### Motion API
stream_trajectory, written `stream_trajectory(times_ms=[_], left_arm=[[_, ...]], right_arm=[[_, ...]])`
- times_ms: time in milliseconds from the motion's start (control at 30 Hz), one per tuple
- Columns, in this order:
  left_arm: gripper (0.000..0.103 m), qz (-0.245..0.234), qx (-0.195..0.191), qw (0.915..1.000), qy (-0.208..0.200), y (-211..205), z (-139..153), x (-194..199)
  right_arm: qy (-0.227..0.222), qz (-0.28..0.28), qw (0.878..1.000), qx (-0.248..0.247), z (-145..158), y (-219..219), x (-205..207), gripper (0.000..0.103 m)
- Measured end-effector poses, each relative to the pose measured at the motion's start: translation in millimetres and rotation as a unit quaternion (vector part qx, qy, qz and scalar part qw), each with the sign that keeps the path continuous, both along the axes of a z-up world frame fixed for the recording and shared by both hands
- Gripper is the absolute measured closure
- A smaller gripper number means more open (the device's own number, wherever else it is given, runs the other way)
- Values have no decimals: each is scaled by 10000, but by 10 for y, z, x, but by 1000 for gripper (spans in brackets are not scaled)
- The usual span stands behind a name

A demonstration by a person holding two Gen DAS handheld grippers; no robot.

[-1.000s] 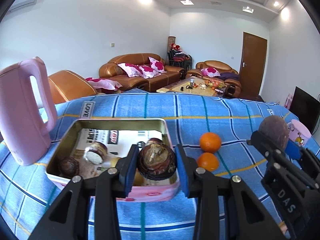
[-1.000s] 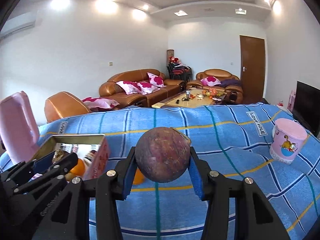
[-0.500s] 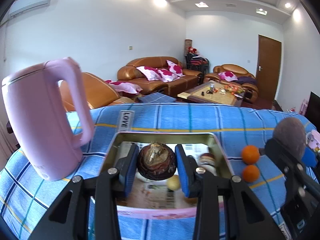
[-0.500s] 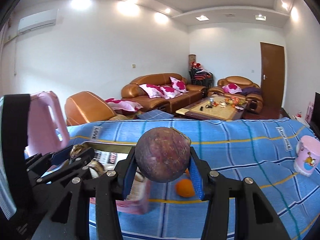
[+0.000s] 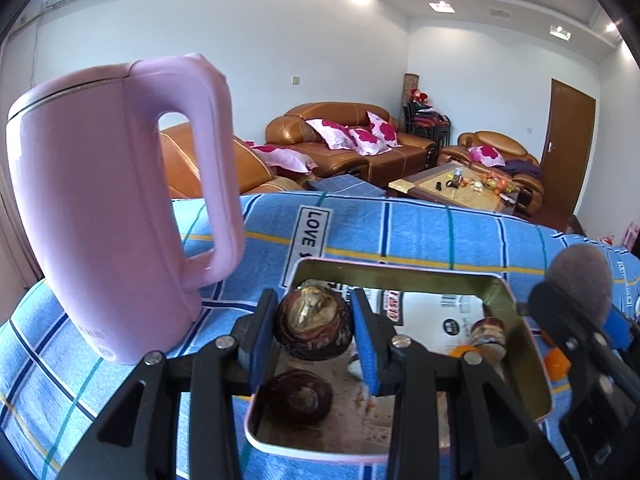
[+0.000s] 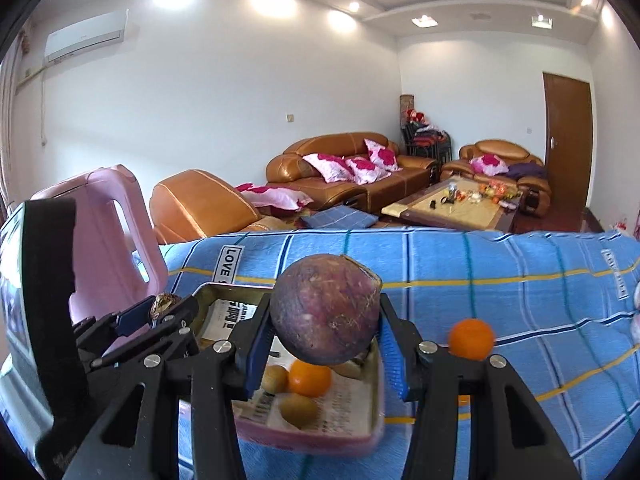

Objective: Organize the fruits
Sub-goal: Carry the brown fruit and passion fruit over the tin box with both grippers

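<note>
Left hand-held gripper point(image 5: 314, 330) clamps a dark brown, wrinkled fruit point(image 5: 313, 327) over the near left of the metal tin point(image 5: 516, 316). Right hand-held gripper point(image 6: 326, 338) grips a round purple fruit point(image 6: 326, 314) above the tin's right end. Tin sits on the counter's blue plaid cloth point(image 5: 420, 232), just right of a pink kettle point(image 5: 100, 208). Cloth label reads "LOVE" point(image 5: 310, 232). Tin is lined with printed paper, text illegible. One orange point(image 6: 310, 378) lies inside, another orange point(image 6: 471, 339) on the cloth beside.
</note>
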State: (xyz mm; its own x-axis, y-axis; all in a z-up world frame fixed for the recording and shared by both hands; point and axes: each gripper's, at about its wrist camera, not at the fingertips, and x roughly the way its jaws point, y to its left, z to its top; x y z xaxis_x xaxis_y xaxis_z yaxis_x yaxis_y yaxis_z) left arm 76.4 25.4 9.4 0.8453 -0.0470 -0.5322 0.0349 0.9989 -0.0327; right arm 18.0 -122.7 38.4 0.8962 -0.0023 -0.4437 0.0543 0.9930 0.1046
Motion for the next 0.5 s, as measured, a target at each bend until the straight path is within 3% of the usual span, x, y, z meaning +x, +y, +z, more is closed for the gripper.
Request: stream_trajectory(times_ms=[200,500], left_arm=[[64,15,58,10000,63,11,-52,57],[64,56,318,9994,82,-119,-89,147]], right_arm=[[244,-84,9991,333,-117,-1,313,52],[350,-114,9989,281,-276,-39,433,52]])
